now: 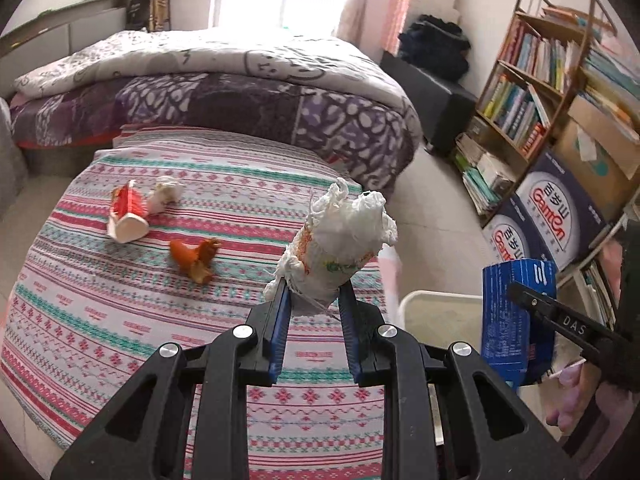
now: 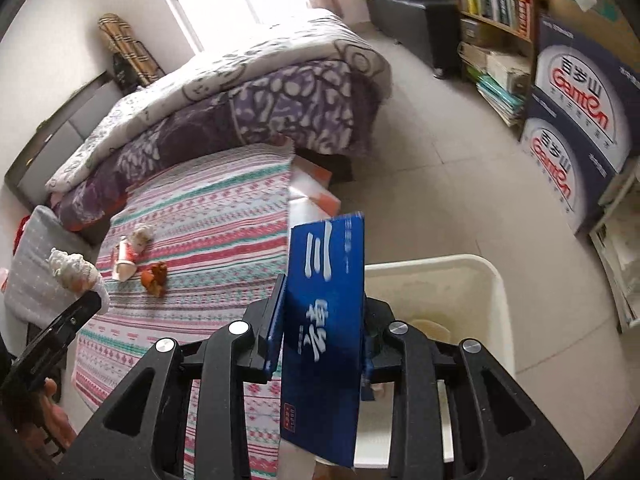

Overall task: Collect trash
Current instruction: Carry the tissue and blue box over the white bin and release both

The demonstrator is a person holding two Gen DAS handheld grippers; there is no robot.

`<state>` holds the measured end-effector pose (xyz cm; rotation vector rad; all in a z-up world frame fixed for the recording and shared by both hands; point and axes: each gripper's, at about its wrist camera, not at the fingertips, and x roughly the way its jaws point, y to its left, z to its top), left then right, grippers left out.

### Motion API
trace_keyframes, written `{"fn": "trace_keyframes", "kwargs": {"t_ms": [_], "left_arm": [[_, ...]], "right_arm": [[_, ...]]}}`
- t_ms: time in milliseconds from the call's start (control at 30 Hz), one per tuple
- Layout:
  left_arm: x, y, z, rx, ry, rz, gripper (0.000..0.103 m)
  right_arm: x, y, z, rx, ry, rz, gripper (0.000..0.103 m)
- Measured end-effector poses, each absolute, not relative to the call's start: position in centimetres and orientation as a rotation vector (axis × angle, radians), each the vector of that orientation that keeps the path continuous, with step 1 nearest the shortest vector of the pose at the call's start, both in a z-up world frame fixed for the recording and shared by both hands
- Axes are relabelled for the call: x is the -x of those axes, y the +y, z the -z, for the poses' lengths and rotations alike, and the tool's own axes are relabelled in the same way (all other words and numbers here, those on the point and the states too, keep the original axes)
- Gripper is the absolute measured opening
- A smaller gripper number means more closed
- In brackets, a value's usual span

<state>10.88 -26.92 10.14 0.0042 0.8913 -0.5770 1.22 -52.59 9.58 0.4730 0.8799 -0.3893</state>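
Observation:
My left gripper [image 1: 314,292] is shut on a paper cup stuffed with white tissue [image 1: 340,240], held above the striped tablecloth [image 1: 120,320]. My right gripper [image 2: 322,308] is shut on a flat blue box [image 2: 324,320], held beside the white bin [image 2: 460,280]; the blue box also shows in the left wrist view [image 1: 516,320]. On the cloth lie a crushed red-and-white cup [image 1: 126,212], a crumpled tissue [image 1: 166,192] and orange peel [image 1: 196,258].
A bed with a purple and white quilt [image 1: 240,80] stands behind the table. A bookshelf [image 1: 532,92] and stacked Ganten cartons [image 1: 548,216] line the right wall. The white bin [image 1: 436,308] sits on the tiled floor right of the table.

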Motion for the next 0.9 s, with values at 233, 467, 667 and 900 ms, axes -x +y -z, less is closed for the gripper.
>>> {"fn": "trace_keyframes", "kwargs": {"t_ms": [233, 467, 667, 900], "left_arm": [[-9.6, -29.9, -9.7, -0.031, 0.899, 0.628, 0.024], [-8.5, -32.5, -9.2, -0.044, 0.913, 0.676, 0.024], [-7.6, -34.7, -8.7, -0.057, 0.929, 0.719, 0.024], [-6.3, -37.0, -8.1, -0.072, 0.952, 0.776, 0.024]], "right_arm": [[0.5, -54.6, -10.0, -0.481, 0.864, 0.46, 0.05], [2.2, -56.4, -10.9, -0.45, 0.826, 0.532, 0.063], [3.5, -57.8, -11.1, -0.458, 0.811, 0.577, 0.074], [4.6, -59.1, -11.2, -0.469, 0.795, 0.64, 0.087]]}}
